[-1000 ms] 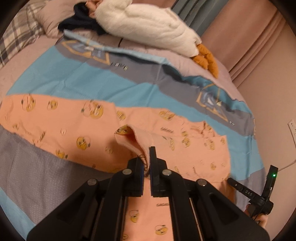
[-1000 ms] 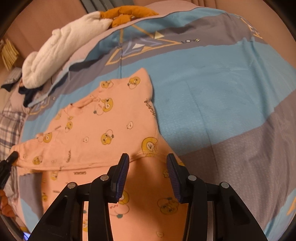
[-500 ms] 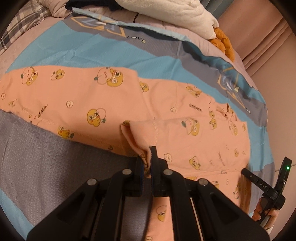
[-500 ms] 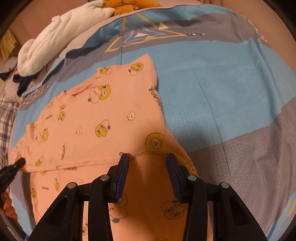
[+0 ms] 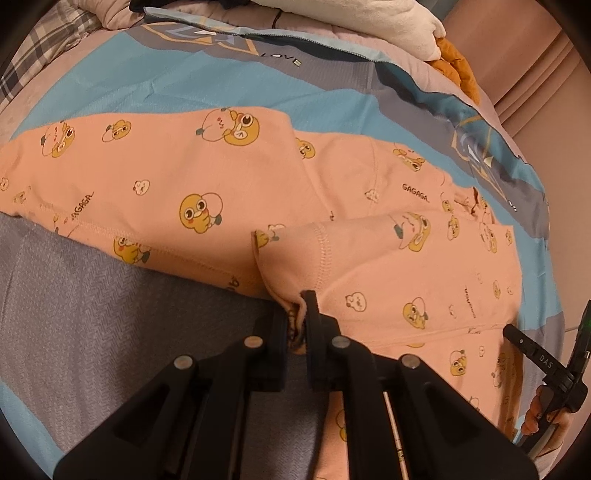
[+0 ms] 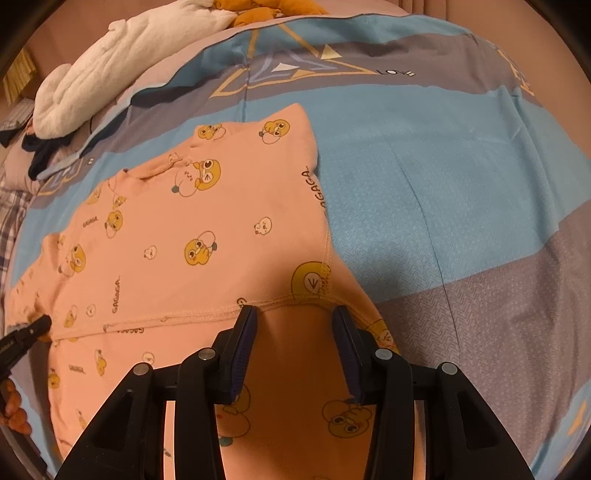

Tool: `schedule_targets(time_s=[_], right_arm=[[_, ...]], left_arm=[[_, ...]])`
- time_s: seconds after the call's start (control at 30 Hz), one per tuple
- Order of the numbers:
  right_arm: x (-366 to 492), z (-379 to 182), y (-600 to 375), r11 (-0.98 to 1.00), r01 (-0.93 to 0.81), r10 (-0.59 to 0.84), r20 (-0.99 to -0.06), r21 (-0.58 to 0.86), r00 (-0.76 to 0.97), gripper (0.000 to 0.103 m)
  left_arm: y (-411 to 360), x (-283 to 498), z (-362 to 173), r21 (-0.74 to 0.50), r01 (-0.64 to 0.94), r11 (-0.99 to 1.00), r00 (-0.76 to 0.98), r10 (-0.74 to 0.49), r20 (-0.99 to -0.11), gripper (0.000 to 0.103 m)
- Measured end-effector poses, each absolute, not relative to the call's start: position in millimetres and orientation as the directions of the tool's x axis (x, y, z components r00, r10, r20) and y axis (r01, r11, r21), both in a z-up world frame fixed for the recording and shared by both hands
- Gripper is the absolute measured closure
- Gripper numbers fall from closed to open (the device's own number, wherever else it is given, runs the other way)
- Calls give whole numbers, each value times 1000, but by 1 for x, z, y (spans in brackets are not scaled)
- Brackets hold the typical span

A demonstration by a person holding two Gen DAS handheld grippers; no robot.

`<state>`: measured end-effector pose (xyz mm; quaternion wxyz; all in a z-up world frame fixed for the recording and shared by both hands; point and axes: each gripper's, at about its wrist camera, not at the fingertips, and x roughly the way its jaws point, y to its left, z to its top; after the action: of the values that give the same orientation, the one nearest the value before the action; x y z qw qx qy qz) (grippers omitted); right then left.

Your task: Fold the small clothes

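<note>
A small peach shirt (image 5: 207,173) printed with yellow cartoon ducks lies spread on the bed. It also shows in the right wrist view (image 6: 192,236). My left gripper (image 5: 297,314) is shut on a folded sleeve end of the shirt (image 5: 295,254), held low over the shirt's near edge. My right gripper (image 6: 291,328) is open, its fingers astride the peach cloth just below a stitched hem (image 6: 207,314). The right gripper's tip shows at the right edge of the left wrist view (image 5: 532,350).
The bed cover (image 6: 443,177) has blue and grey bands with a triangle print. A white fluffy blanket (image 6: 122,62) and an orange soft toy (image 6: 266,11) lie at the far side. A plaid pillow (image 5: 33,51) sits far left.
My left gripper has carried the sleeve end down and across the shirt, closer to the cloth. My right gripper stays open and has moved a little forward over the hem.
</note>
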<state>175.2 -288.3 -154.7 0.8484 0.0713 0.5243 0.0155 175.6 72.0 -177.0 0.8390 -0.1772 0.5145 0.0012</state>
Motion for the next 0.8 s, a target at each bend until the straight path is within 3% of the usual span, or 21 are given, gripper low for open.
schedule_targets(time_s=[0.37,0.47,0.6,0.8], right_arm=[[174,-158,-290,987,50,112,-883,151,457,58],[173,-154,-291,986,56,116,-882,159,456,58],[167,-146,-293,981,72,125,-874,179,469,58],[150,-120,-289,980,54,135,-838,192,528,58]], left_arm=[[73,174,-178,-305,-239,922,463,-168,-870,88],[78,166,-167,-314,-264,912,477,-160,-864,82],[81,153,-151,-293,-276,915,516,-116,-849,82],[87,131,-122,-351,-262,899,574,-147,-805,77]])
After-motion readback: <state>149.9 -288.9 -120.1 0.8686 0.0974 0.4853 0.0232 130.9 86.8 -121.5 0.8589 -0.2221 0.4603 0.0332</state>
